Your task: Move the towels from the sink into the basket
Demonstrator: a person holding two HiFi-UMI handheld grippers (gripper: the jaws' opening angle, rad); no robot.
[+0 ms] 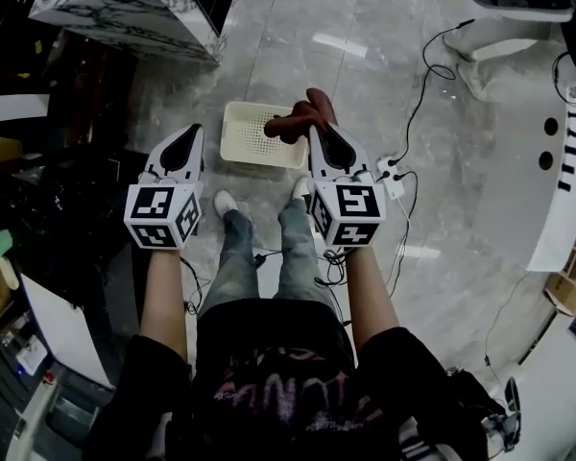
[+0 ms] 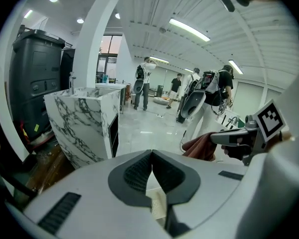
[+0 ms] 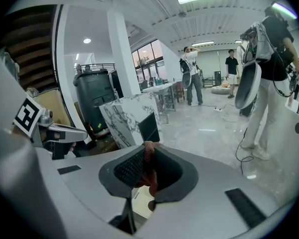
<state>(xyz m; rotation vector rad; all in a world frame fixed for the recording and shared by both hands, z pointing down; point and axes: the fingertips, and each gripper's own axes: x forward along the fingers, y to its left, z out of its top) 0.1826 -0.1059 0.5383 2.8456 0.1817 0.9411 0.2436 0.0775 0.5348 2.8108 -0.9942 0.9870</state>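
The basket (image 1: 254,137) sits on the floor (image 1: 365,84) just before the person's feet (image 1: 226,202), with the towel (image 1: 293,121) in the right gripper (image 1: 317,129) over its right side, the left gripper (image 1: 194,131) beside its left, and the sink (image 1: 125,12) behind, further left.

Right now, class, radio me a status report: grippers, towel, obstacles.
Left gripper shut, empty. Right gripper shut on towel, over basket. Nothing between them.
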